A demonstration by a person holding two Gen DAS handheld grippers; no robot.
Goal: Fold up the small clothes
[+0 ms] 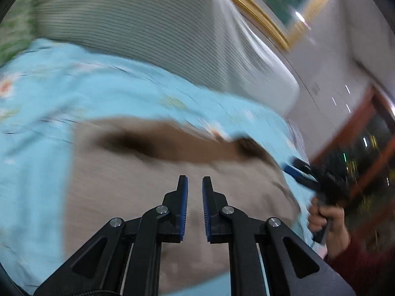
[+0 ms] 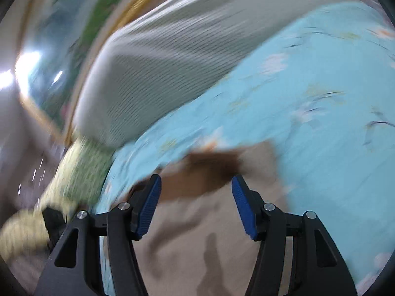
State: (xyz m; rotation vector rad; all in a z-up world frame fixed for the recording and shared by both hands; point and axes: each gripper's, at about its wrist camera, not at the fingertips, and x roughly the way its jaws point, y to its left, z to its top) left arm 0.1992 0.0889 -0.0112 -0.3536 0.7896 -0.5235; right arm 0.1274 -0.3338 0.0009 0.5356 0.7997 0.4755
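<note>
A beige-brown small garment (image 1: pixel 138 187) lies on a light blue flowered bedsheet (image 1: pixel 37 113); a darker brown band runs along its far edge. Both views are motion-blurred. My left gripper (image 1: pixel 195 185) hovers over the garment with its jaws a narrow gap apart and nothing between them. The right gripper (image 1: pixel 300 172) shows at the garment's right edge in the left wrist view, held by a hand. In the right wrist view my right gripper (image 2: pixel 196 185) is wide open and empty above the same garment (image 2: pixel 197 234), near its brown edge (image 2: pixel 209 170).
A grey ribbed pillow (image 1: pixel 153 32) lies at the head of the bed, also in the right wrist view (image 2: pixel 153 74). A gold-framed picture (image 1: pixel 276 7) hangs behind. A green patterned cloth (image 2: pixel 81 172) lies left of the sheet. Red-brown furniture (image 1: pixel 358 133) stands at right.
</note>
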